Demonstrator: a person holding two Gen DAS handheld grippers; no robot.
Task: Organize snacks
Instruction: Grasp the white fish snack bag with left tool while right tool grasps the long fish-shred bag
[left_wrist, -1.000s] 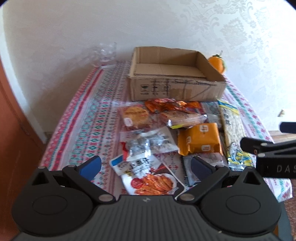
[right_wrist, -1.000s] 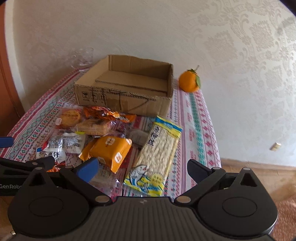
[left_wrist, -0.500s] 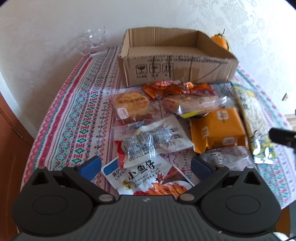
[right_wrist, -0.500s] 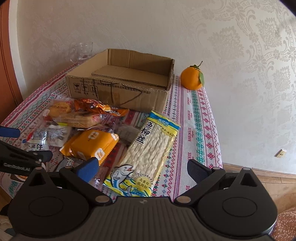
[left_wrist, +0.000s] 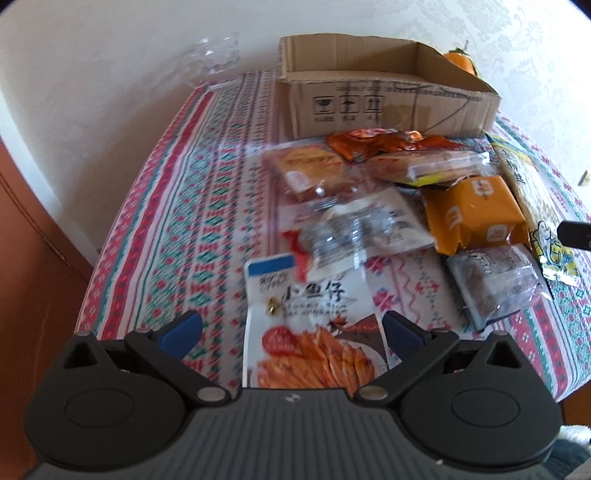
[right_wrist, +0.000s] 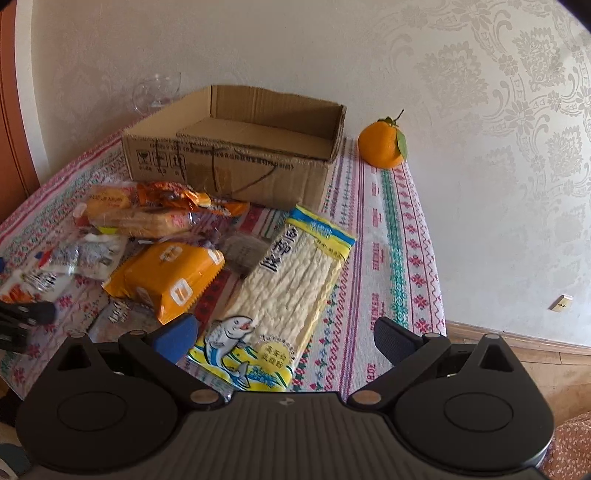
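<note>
left gripper (left_wrist: 291, 330) hovers, jaws wide, over a fish snack bag (left_wrist: 314, 328) at the table's near edge; right gripper (right_wrist: 284, 338), jaws also wide and empty, faces a long yellow packet (right_wrist: 291, 291). the empty box (right_wrist: 236, 162) waits behind. both bags look light, slick and crinkly; pinching a sealed edge seems safest.

The box (left_wrist: 388, 103) hides most of the orange (left_wrist: 460, 61) (left view blurred).
</note>
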